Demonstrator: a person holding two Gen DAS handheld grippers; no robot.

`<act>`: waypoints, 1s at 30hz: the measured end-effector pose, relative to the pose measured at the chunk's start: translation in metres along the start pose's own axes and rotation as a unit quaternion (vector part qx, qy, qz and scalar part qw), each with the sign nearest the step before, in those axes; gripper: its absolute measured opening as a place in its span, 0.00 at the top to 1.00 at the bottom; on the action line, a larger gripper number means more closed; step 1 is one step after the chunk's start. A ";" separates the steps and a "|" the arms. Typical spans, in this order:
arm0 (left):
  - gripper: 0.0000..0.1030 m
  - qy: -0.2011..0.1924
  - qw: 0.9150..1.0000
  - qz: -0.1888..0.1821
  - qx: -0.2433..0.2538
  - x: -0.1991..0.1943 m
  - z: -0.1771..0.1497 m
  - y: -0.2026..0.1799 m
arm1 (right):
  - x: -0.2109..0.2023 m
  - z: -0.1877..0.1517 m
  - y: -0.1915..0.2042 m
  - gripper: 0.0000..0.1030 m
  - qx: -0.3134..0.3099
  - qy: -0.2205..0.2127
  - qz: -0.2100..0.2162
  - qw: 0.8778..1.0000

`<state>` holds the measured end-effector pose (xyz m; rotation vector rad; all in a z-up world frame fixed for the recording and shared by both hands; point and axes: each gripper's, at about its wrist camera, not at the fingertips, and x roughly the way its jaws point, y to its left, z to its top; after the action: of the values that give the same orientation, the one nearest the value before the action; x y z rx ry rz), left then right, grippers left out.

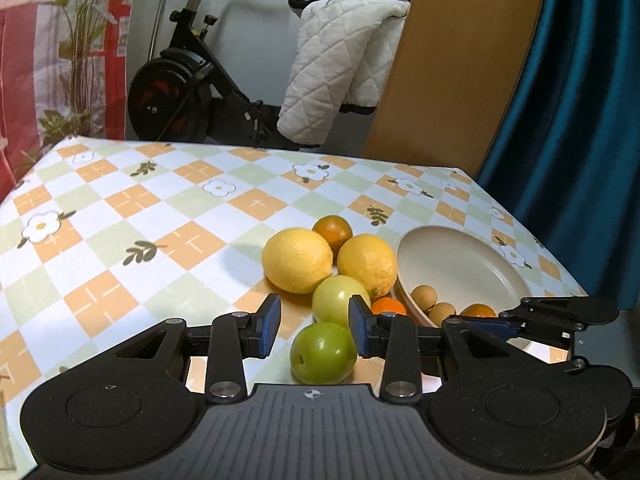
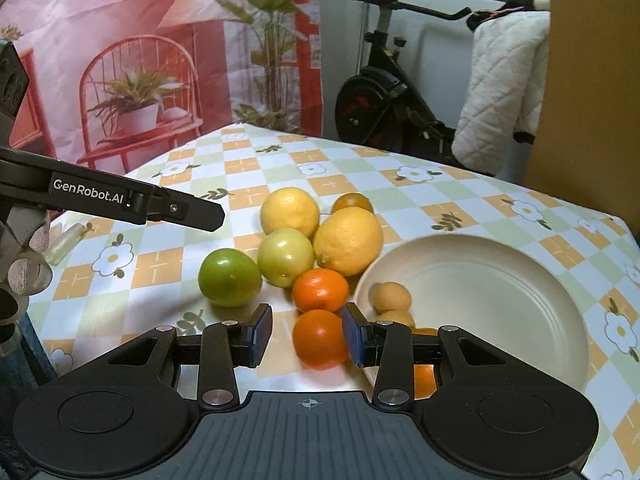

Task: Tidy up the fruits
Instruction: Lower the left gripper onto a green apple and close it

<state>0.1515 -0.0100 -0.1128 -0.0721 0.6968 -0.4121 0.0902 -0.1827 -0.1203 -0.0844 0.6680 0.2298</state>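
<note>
Left fingers (image 1: 268, 326) spread wide, nothing held, the dark green apple (image 1: 323, 353) sitting on the cloth in the gap between them, no contact visible. Right fingers (image 2: 259, 334) also wide apart, an orange (image 2: 320, 338) in the gap, right pad touching or nearly touching it, left pad clear; no grip. Left gripper (image 1: 314, 326) low over the table (image 1: 120, 216); right gripper (image 2: 307, 334) at the bowl's near-left rim. Bowl (image 2: 500, 280), beige, shallow: two small tan round fruits (image 2: 390, 296) at its left inner edge, another orange piece partly hidden under the right gripper linkage, rest of bowl bare. Left of bowl, clustered and touching: pale green apple (image 2: 285, 256), two lemons (image 2: 348, 240), small dark orange-brown fruit (image 2: 352, 202) behind them, second orange (image 2: 320, 290) just beside the bowl rim. Left gripper's arm shows at left in the right view. Behind table: exercise bike (image 1: 192, 92), white quilted cloth (image 1: 340, 64) hung on it, blue curtain (image 1: 580, 120).
</note>
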 end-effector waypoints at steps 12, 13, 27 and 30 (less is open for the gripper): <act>0.58 0.024 0.998 -0.028 -0.051 0.016 -0.013 0.013 | 0.039 0.018 0.033 0.56 -0.033 0.007 0.043 0.998; 0.57 0.025 0.998 -0.029 -0.056 0.017 -0.014 0.014 | 0.041 0.018 0.034 0.54 -0.030 0.008 0.045 0.999; 0.51 0.036 0.996 -0.047 -0.068 0.030 -0.020 0.020 | 0.060 0.017 0.035 0.53 0.004 0.024 0.062 0.998; 0.51 0.037 0.996 -0.050 -0.068 0.032 -0.021 0.020 | 0.063 0.016 0.035 0.53 0.009 0.023 0.062 0.998</act>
<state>0.1670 -0.0022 -0.1526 -0.2233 0.7958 -0.4649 0.1394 -0.1350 -0.1468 -0.0312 0.7224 0.3417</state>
